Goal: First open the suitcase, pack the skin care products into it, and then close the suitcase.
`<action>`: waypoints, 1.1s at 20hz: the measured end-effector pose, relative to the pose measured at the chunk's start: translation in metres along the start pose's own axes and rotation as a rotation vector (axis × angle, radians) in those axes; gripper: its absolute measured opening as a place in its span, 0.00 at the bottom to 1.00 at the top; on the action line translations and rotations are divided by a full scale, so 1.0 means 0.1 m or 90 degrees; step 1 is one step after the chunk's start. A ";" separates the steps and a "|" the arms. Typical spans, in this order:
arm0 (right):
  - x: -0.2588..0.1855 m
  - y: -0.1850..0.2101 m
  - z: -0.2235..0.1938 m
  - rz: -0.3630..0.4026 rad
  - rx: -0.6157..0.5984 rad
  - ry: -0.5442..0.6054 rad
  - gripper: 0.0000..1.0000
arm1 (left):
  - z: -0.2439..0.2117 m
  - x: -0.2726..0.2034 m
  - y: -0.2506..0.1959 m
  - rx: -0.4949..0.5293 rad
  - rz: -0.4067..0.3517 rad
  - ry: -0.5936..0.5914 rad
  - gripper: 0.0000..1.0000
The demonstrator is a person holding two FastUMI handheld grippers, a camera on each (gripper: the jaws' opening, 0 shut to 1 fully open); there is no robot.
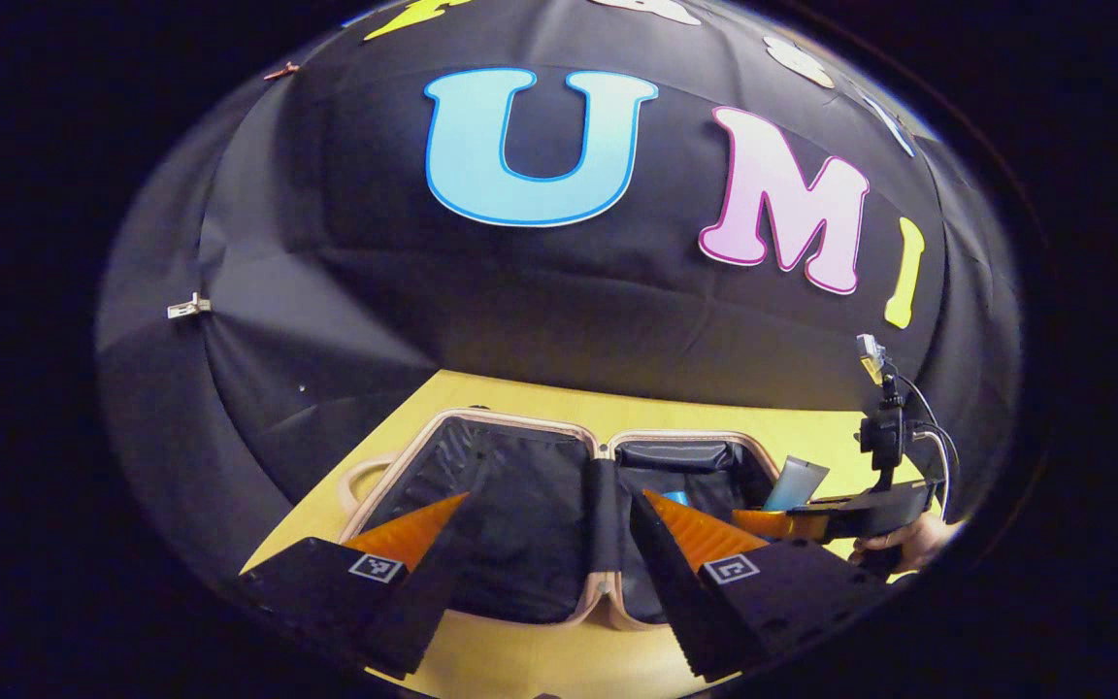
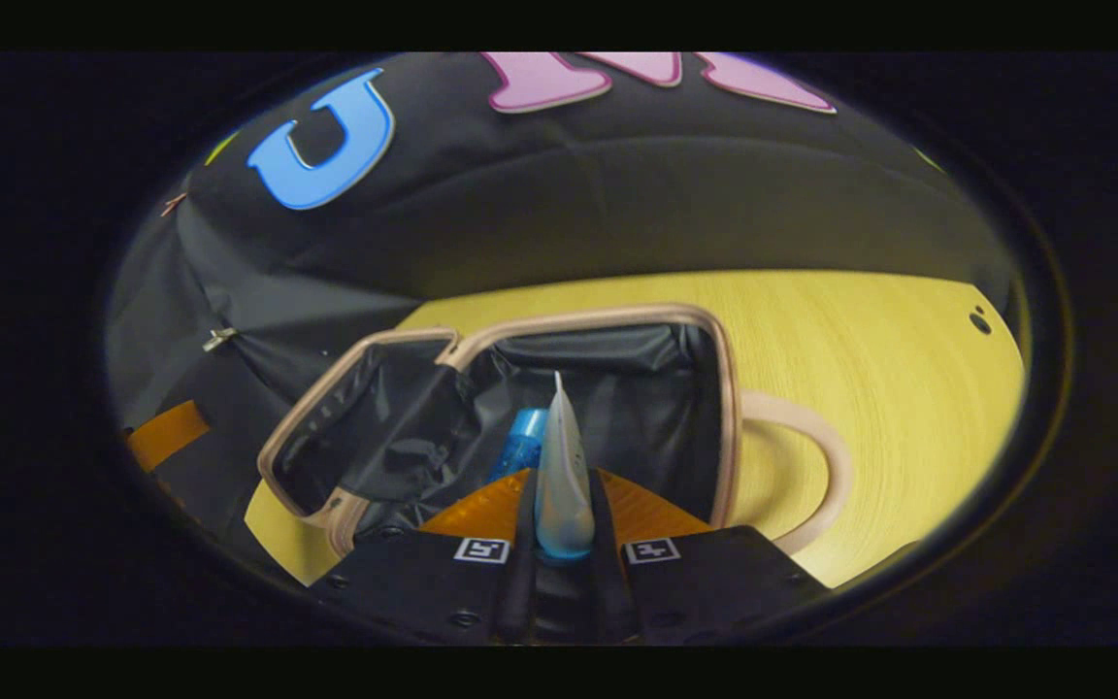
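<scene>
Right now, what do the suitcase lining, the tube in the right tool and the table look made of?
Suitcase lining: thin black fabric, probably nylon; it creases and shows a faint sheen. Tube, clamped in the right tool: pale soft plastic, likely squeezable; it tapers to a flat crimped end. Table: yellow wood-look surface with fine grain lines, possibly laminate.

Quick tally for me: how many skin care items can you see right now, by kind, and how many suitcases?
Tubes: 1, the pale tube clamped in the right tool
Bottles: 1, the blue bottle lying in the suitcase
Suitcases: 1, the open suitcase
Total: 3
</scene>
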State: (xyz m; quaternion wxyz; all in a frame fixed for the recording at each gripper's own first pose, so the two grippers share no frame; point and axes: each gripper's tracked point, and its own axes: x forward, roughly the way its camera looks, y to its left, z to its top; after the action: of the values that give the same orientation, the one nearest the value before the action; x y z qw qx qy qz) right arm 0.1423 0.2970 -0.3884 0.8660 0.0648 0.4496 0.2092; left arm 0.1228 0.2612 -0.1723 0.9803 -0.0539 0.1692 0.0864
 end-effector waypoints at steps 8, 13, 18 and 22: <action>0.16 0.00 -0.01 -0.050 0.041 0.023 0.26 | -0.22 -0.21 0.24 -0.048 0.031 0.016 0.96; 0.00 0.24 0.16 -0.042 0.043 -0.026 0.80 | -0.28 -0.33 0.51 -0.058 0.084 -0.002 0.96; -0.54 0.36 0.55 -0.055 -0.068 -0.163 0.97 | -0.23 -0.23 1.00 -0.085 0.116 -0.012 0.96; -1.18 0.35 0.74 -0.084 -0.161 -0.276 0.97 | 0.10 0.06 1.46 -0.153 0.101 -0.049 0.96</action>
State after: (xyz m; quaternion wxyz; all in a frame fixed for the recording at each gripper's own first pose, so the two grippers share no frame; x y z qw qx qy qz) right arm 0.1318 0.2844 -0.2459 0.9551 -0.0300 0.2269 0.1883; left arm 0.1042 0.4064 -0.1761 0.9627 -0.1538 0.1235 0.1851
